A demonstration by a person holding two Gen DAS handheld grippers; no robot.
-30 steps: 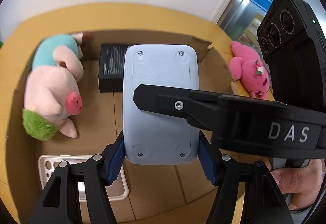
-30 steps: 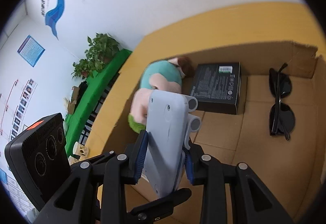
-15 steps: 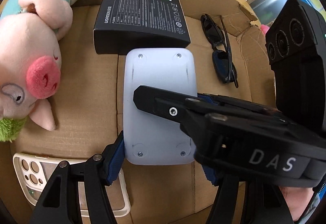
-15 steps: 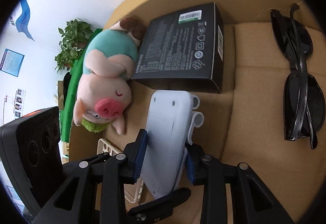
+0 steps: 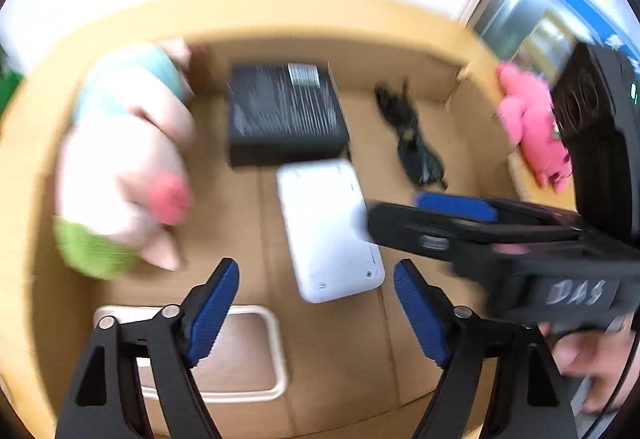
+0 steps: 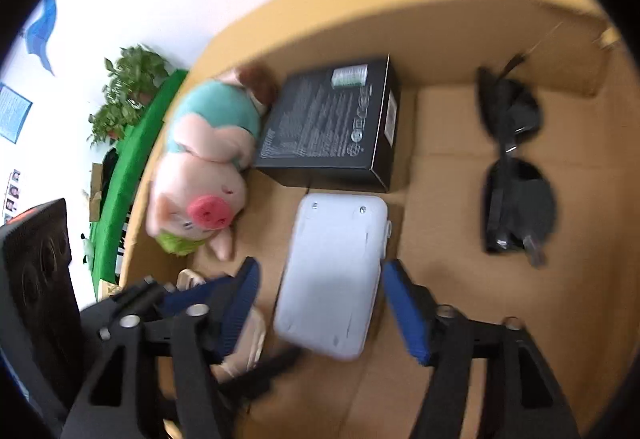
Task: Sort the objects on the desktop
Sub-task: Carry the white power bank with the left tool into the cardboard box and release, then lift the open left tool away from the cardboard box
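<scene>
A white flat device [image 5: 328, 235] [image 6: 332, 271] lies on the floor of the cardboard box [image 5: 224, 223], just in front of a black carton [image 5: 284, 115] [image 6: 332, 127]. My left gripper [image 5: 316, 313] hovers over the device's near end, its jaws opening and nothing touching the blue pads. My right gripper [image 6: 324, 307] straddles the device from above, jaws opening too, with both pads clear of its sides. In the left wrist view the right gripper [image 5: 440, 223] reaches in from the right across the device's edge. Both views are blurred.
In the box there are also a pig plush [image 5: 124, 175] [image 6: 200, 175] at the left, black sunglasses [image 5: 416, 143] [image 6: 516, 175] at the right and a beige phone case [image 5: 240, 355] at the near left. A pink plush [image 5: 532, 127] lies outside the box's right wall.
Both grippers held the white device and have let go of it. It now lies on the box floor by the black carton. Both sets of jaws stand wider, and the left view has pulled back.
</scene>
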